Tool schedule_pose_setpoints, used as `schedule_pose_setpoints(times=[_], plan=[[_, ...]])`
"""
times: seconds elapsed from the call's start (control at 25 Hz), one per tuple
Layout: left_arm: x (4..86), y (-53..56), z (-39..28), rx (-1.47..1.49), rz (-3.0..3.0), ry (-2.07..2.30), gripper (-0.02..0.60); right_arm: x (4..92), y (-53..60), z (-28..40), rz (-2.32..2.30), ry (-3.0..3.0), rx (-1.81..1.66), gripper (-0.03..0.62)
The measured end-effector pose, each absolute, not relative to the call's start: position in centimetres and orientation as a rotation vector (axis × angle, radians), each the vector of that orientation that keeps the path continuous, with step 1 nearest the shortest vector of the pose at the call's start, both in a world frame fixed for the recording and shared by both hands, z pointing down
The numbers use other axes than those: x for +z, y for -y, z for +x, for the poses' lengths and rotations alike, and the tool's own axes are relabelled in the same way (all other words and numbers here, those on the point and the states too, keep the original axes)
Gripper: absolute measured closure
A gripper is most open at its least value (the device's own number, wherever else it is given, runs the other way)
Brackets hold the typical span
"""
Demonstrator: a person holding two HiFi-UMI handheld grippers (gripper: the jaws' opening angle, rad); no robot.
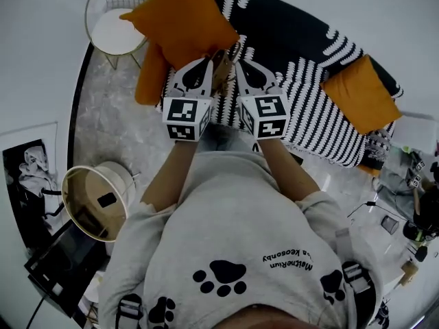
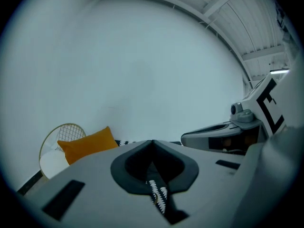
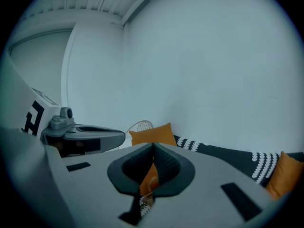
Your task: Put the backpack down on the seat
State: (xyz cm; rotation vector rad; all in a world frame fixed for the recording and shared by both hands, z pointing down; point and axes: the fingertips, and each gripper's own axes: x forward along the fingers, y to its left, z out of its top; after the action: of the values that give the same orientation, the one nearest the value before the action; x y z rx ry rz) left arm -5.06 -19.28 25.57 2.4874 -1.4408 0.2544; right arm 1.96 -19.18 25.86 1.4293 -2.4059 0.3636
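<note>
The left hand-held gripper [image 1: 204, 64] and the right hand-held gripper [image 1: 241, 65] hang side by side before the person, over the near edge of a sofa with a black-and-white striped knitted cover [image 1: 322, 94]. Each has its jaws pressed fully together, and neither gripper view shows anything caught between them. A brown backpack [image 1: 221, 66], mostly hidden, shows just between the two, near a large orange square cushion [image 1: 185, 19] at far left

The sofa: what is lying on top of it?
A black-and-white striped blanket covers it, with orange cushions at its left end and a single orange cushion at its right end. What lies under the blanket is covered.
</note>
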Motion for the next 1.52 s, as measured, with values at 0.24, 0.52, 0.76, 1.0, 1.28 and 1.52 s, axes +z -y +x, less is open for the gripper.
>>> schedule_pose_setpoints(times=[0.24, 0.52, 0.76, 1.0, 1.28, 1.52], plan=[[21.5, 17.8, -5.0, 0.135, 2.499, 1.481, 0.561, 21.4, 17.9, 2.2, 1.458, 2.506, 0.404, 0.562], [17.6, 14.7, -4.5, 0.075, 2.520, 1.542, 0.561, 16.0, 14.5, 2.2, 1.449, 2.596, 0.234, 0.562], [15.0, 10.8, -3.5, 0.064, 2.549, 1.558, 0.561, 13.4, 10.6, 2.8, 1.396, 2.676, 0.173, 0.562], [14.8, 8.2, -0.2, 0.133, 2.607, 1.559, 0.561, 13.4, 8.0, 4.6, 1.347, 2.710, 0.042, 0.562], [15.3, 7.7, 2.1, 0.103, 2.645, 1.565, 0.561, 14.0, 7.8, 6.2, 1.346, 2.742, 0.053, 0.562], [16.4, 7.6, 2.3, 0.108, 2.632, 1.598, 0.561, 13.9, 7.5, 6.6, 1.322, 2.770, 0.011, 0.562]])
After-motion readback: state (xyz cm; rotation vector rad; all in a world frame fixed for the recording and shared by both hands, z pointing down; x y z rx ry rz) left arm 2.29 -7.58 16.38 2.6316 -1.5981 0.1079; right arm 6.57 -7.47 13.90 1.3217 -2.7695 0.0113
